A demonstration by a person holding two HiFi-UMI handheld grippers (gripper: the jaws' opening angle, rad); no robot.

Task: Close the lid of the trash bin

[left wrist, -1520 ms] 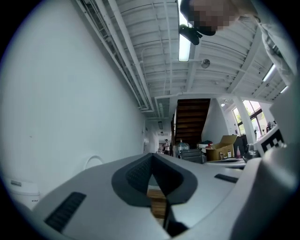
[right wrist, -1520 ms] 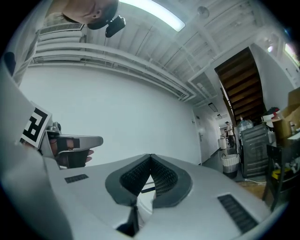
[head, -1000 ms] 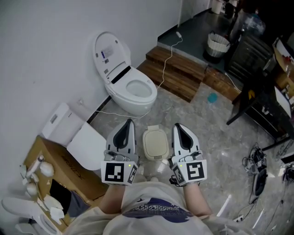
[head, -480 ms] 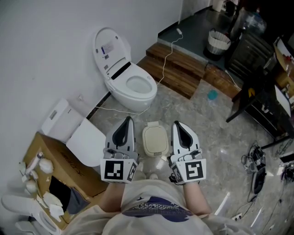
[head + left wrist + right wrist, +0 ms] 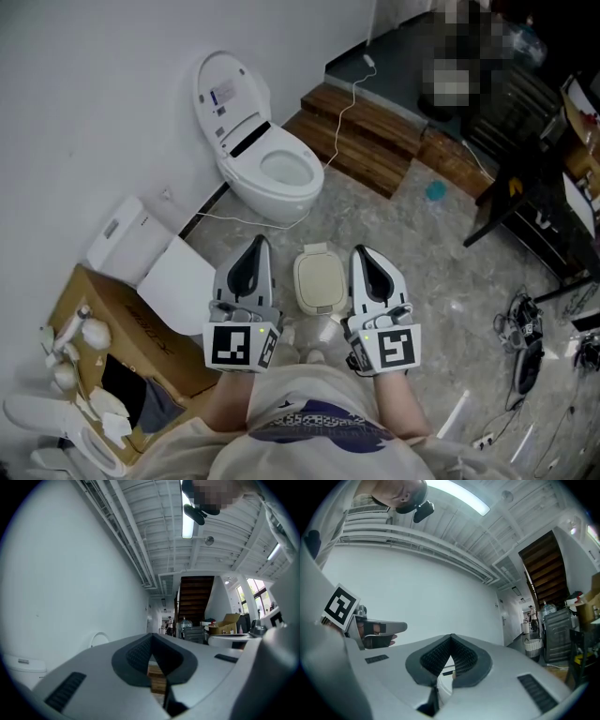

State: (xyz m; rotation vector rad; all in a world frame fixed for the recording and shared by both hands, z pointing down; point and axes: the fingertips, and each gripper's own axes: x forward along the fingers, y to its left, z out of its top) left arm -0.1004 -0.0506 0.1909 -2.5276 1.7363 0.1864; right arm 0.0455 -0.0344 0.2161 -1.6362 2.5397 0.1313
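Note:
A small cream trash bin [image 5: 319,281] stands on the floor right in front of me, and its lid lies flat on top. My left gripper [image 5: 256,246] hangs just left of the bin, pointing forward, shut and with nothing in it. My right gripper [image 5: 363,255] hangs just right of the bin, also shut and with nothing in it. Neither one touches the bin. In the left gripper view the shut jaws of the left gripper [image 5: 151,638] point at the far hall. The right gripper view shows the right gripper [image 5: 451,638] shut, with the left gripper's marker cube [image 5: 341,605] at its left.
A white toilet [image 5: 267,164] with its seat up stands against the wall ahead. A wooden step [image 5: 370,141] lies behind it. A cardboard box [image 5: 117,342] and white sanitary parts [image 5: 150,267] sit at the left. A black rack [image 5: 544,206] and cables [image 5: 525,347] are at the right.
Both grippers stay shut and keep their places beside the bin. Only the head view has shifted slightly.

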